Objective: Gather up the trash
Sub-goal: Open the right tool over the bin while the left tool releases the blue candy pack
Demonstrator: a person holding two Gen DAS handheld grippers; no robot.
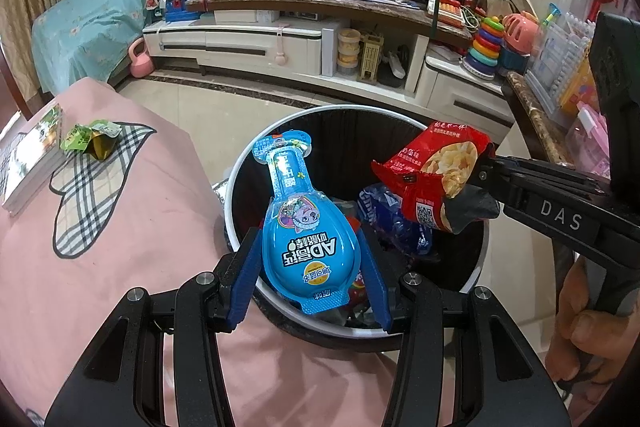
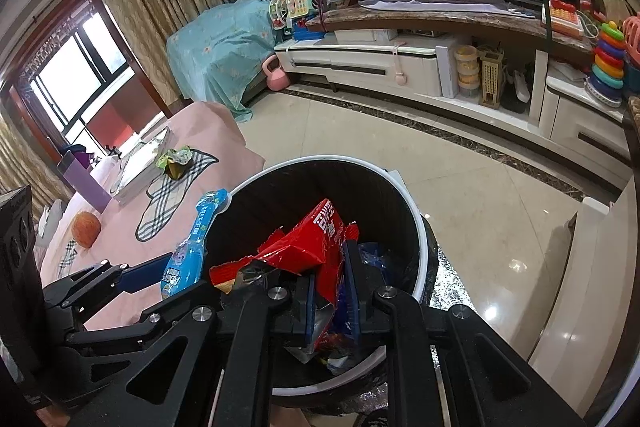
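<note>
My left gripper (image 1: 308, 247) is shut on a blue bulb-shaped snack packet (image 1: 306, 231) and holds it over the near rim of a white-rimmed trash bin (image 1: 240, 163) lined in black. My right gripper (image 2: 330, 279) is shut on a crumpled red snack bag (image 2: 316, 247) over the bin (image 2: 416, 219); the red bag also shows at the right in the left wrist view (image 1: 432, 179). The blue packet shows at the bin's left edge in the right wrist view (image 2: 192, 251). A green crumpled wrapper (image 1: 94, 139) lies on the pink tablecloth (image 1: 120, 227), also in the right wrist view (image 2: 174, 161).
The bin holds blue and red wrappers (image 1: 396, 223). A book (image 1: 32, 159) lies beside the green wrapper. An orange ball (image 2: 86, 229) and a purple box (image 2: 82, 181) sit on the table. A TV cabinet (image 1: 280, 43) with toys lines the far wall.
</note>
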